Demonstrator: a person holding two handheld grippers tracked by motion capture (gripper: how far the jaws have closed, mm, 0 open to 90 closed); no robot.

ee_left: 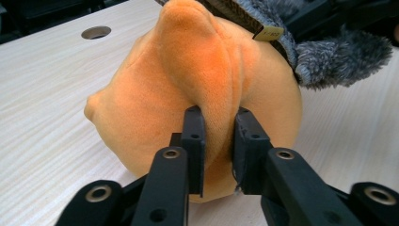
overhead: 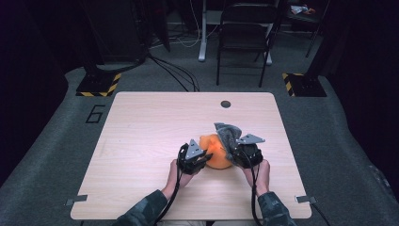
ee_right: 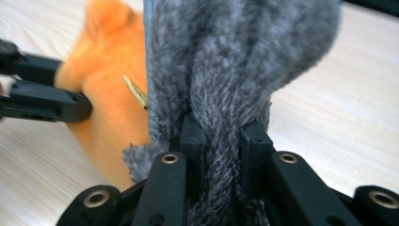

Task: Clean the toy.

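An orange plush toy (overhead: 215,155) lies on the wooden table (overhead: 141,132), near its front edge. A grey fuzzy cover (overhead: 227,133) sits over the toy's right side. My left gripper (ee_left: 219,141) is shut on a raised fold of the orange plush (ee_left: 155,108), with the pads pinching the fabric. My right gripper (ee_right: 221,136) is shut on a bunched strand of the grey fuzzy cover (ee_right: 235,61), lifted a little off the table. From above, the left gripper (overhead: 204,157) and the right gripper (overhead: 234,153) flank the toy. A small tan tag (ee_left: 268,33) sticks out at the grey cover's edge.
A round cable hole (overhead: 225,104) sits near the table's far edge. Beyond the table stand a black folding chair (overhead: 244,33) and two yellow-and-black striped bases (overhead: 99,84). Bare wood stretches to the left and behind the toy.
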